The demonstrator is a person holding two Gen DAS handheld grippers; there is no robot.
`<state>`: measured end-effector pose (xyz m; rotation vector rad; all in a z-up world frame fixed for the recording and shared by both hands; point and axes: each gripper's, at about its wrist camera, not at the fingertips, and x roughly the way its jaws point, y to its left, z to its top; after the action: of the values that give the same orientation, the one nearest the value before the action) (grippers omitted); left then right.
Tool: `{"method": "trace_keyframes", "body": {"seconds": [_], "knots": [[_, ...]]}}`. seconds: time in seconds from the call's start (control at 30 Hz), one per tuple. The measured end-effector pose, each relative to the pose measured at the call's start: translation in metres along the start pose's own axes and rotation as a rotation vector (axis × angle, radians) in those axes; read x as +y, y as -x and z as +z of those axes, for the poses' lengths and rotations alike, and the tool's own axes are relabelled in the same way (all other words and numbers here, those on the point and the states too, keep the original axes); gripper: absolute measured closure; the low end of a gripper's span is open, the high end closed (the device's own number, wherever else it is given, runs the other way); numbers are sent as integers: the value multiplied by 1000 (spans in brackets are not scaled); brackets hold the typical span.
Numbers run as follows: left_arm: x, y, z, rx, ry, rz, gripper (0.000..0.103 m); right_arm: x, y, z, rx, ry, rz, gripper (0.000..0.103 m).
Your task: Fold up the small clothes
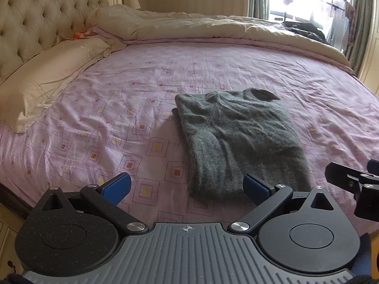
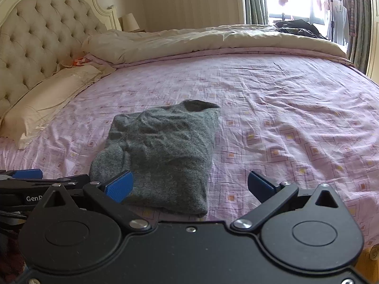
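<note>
A grey knitted sweater (image 1: 239, 139) lies folded into a rough rectangle on the pink patterned bed sheet (image 1: 123, 108), its neck opening at the far end. It also shows in the right wrist view (image 2: 163, 156). My left gripper (image 1: 187, 187) is open and empty, held just short of the sweater's near left corner. My right gripper (image 2: 189, 187) is open and empty, held over the sweater's near right edge. The right gripper's body shows at the right edge of the left wrist view (image 1: 355, 184).
A cream pillow (image 1: 47, 80) lies at the left by the tufted headboard (image 1: 35, 16). A cream duvet (image 1: 213, 28) is bunched along the far side, with dark clothes (image 2: 298, 29) on it by the window. The sheet (image 2: 296, 108) stretches to the right of the sweater.
</note>
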<state>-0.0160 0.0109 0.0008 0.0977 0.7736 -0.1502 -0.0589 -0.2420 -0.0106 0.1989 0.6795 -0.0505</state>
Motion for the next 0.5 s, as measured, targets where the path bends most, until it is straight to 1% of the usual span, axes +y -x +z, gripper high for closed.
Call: {"method": "trace_keyframes", "body": {"seconds": [0.27, 0.5], "knots": [[1, -1, 0, 1, -4, 1, 1, 0, -4, -2, 17, -11, 18, 0], [4, -7, -2, 19, 2, 6, 1, -1, -10, -6, 43, -25, 26, 0]]}}
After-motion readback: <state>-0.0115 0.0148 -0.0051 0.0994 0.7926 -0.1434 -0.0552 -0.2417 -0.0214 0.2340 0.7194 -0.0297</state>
